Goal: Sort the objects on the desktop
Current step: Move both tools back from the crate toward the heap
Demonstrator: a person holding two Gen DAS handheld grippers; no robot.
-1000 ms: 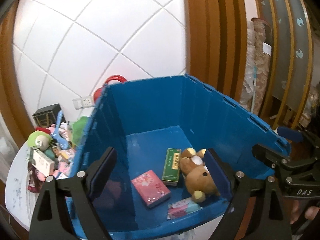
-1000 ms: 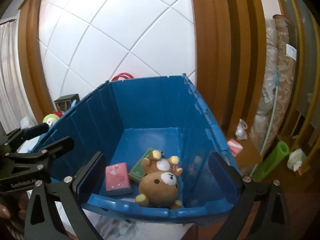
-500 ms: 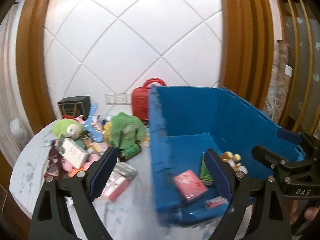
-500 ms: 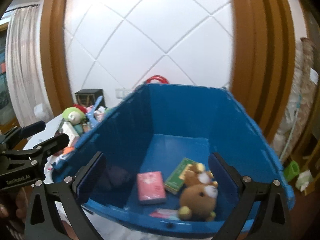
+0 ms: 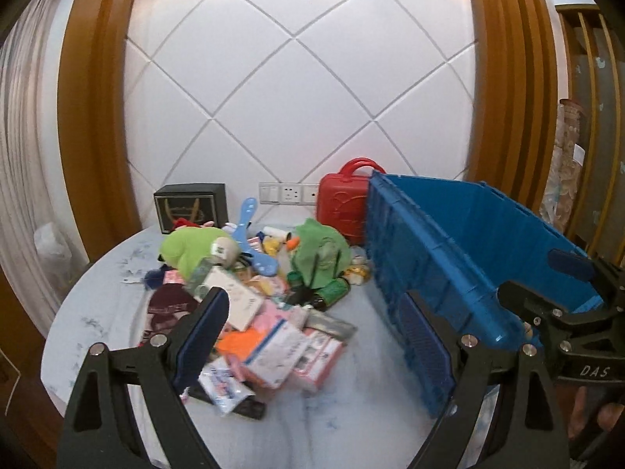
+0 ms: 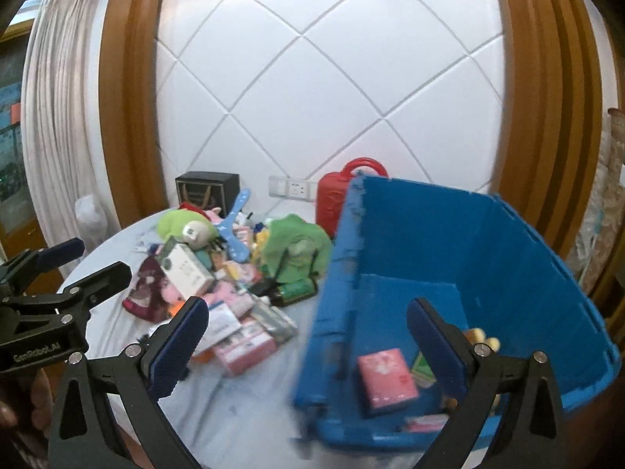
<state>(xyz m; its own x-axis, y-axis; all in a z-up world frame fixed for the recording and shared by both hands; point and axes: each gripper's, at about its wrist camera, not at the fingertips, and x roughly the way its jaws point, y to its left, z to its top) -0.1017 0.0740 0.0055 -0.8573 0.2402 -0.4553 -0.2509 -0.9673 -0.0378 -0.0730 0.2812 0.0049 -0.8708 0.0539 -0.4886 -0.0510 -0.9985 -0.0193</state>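
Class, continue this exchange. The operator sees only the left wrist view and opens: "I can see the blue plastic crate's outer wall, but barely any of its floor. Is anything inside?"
Observer: Yes. A flat pink box lies on the floor of the blue plastic crate, near the front wall.
Operator: Anything else?
Observer: A green box lies just right of the pink one, partly hidden.
Operator: Any soft toys in there?
Observer: Pale plush paws or ears show further right; the rest is hidden.

White quilted wall panel (image 5: 297,90) at the back, wood trim (image 5: 91,109) either side, wall sockets (image 5: 289,193) low down, curtain (image 6: 50,117) far left.
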